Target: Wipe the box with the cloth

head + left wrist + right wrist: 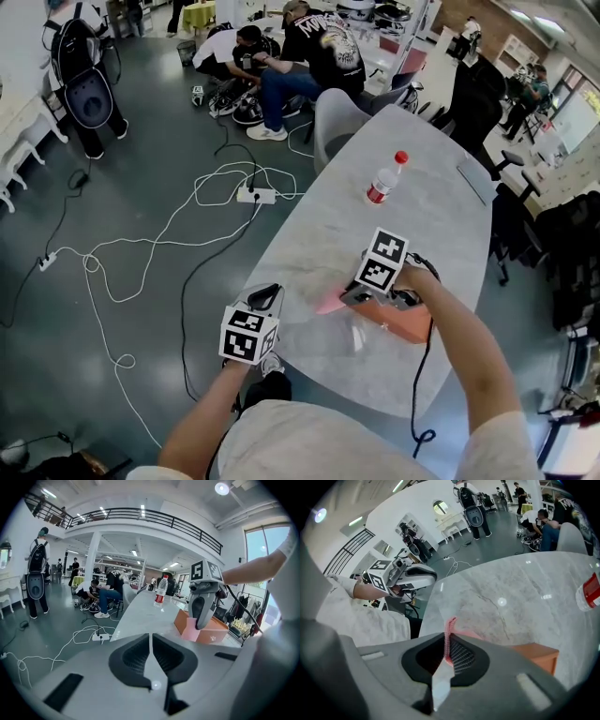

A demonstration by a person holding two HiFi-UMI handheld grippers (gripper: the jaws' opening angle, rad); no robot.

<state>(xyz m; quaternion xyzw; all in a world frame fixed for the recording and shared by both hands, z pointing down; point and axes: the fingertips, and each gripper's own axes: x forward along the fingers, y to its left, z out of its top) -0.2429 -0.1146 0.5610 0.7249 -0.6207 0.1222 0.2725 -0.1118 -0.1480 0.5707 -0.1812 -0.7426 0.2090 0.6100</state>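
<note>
An orange box [401, 323] lies near the front of the grey marble table [422, 234]. My right gripper [356, 297] is at the box's left end, shut on a pink cloth [330, 303] that hangs against that end. In the right gripper view the pink cloth [449, 632] stands pinched between the jaws, with the orange box [538, 655] just beyond. From the left gripper view the cloth [189, 631] covers the near end of the box [214, 631]. My left gripper [266, 297] hovers by the table's left edge, shut and holding nothing [151, 638].
A water bottle [384, 179] with a red cap stands mid-table, and a dark flat slab [476, 183] lies at the far right. A grey chair [336, 117] is at the far end. Cables and a power strip [255, 195] lie on the floor to the left; people crouch beyond.
</note>
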